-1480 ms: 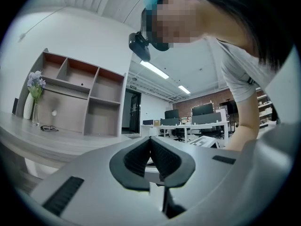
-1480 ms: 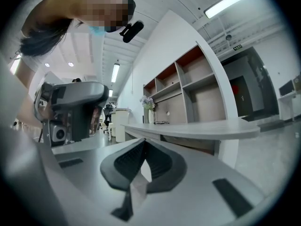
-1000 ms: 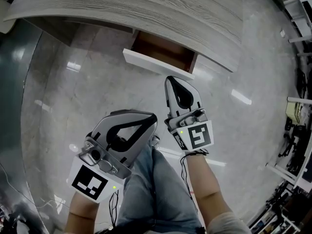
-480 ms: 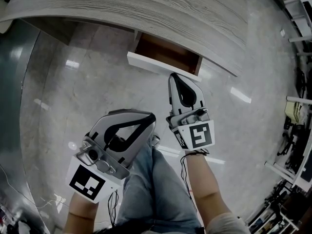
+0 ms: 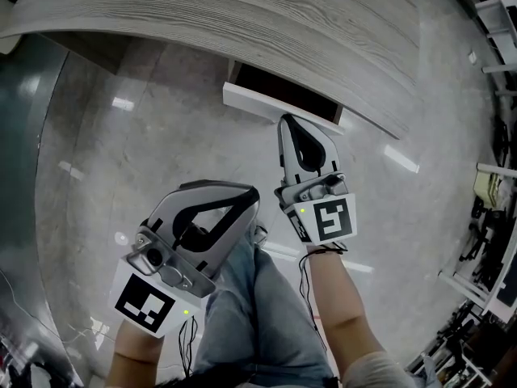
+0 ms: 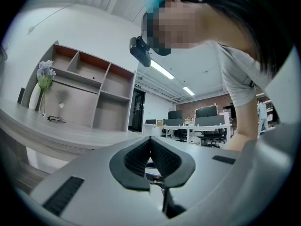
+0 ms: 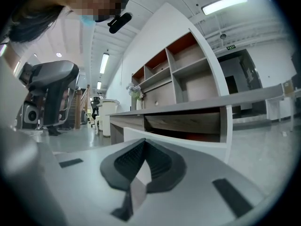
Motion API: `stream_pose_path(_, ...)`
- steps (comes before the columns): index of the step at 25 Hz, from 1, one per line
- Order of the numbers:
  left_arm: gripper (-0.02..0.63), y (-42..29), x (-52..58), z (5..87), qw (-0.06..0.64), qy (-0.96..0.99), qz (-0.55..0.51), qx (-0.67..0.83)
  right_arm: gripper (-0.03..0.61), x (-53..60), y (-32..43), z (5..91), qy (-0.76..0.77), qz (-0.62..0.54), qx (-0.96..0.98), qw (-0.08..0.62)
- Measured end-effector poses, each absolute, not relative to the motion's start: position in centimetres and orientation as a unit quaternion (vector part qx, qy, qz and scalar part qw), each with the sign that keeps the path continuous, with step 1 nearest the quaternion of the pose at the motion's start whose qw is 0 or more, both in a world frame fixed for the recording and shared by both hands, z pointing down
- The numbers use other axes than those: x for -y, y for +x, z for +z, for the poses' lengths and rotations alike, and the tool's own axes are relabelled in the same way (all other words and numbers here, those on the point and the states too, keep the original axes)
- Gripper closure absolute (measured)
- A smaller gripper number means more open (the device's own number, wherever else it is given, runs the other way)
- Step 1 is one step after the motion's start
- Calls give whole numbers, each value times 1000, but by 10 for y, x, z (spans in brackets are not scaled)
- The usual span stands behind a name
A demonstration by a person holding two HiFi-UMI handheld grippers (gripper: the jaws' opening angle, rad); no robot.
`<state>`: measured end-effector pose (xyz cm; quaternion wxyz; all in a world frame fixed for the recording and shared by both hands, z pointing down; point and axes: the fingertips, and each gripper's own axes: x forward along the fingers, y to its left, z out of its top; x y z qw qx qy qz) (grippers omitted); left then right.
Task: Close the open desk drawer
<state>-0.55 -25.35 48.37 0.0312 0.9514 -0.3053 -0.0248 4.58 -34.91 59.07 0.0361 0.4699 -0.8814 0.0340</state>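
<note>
The drawer [image 5: 275, 108] stands partly open under the wood-grain table [image 5: 242, 14], its white front [image 7: 197, 145] pulled a little way out and a dark strip of the inside showing behind it. The right tool [image 5: 293, 124] points at that front with its jaws pressed together on nothing, and its tip meets the white panel near the right end. The left tool [image 5: 242, 197] is also closed and empty. It hangs well back from the drawer, above the person's jeans-clad leg [image 5: 250, 314] and the glossy floor [image 5: 145, 136].
</note>
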Motion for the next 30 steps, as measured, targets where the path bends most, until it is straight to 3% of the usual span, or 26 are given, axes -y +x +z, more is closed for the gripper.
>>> stream_pose_path(23, 603, -10, 265, 485, 33, 949, -18, 313, 571, 384, 52, 587, 482, 54, 874, 28)
stream_pose_path(30, 603, 2, 251, 458, 29, 948, -8, 316, 571, 342, 48, 534, 448, 52, 892, 21)
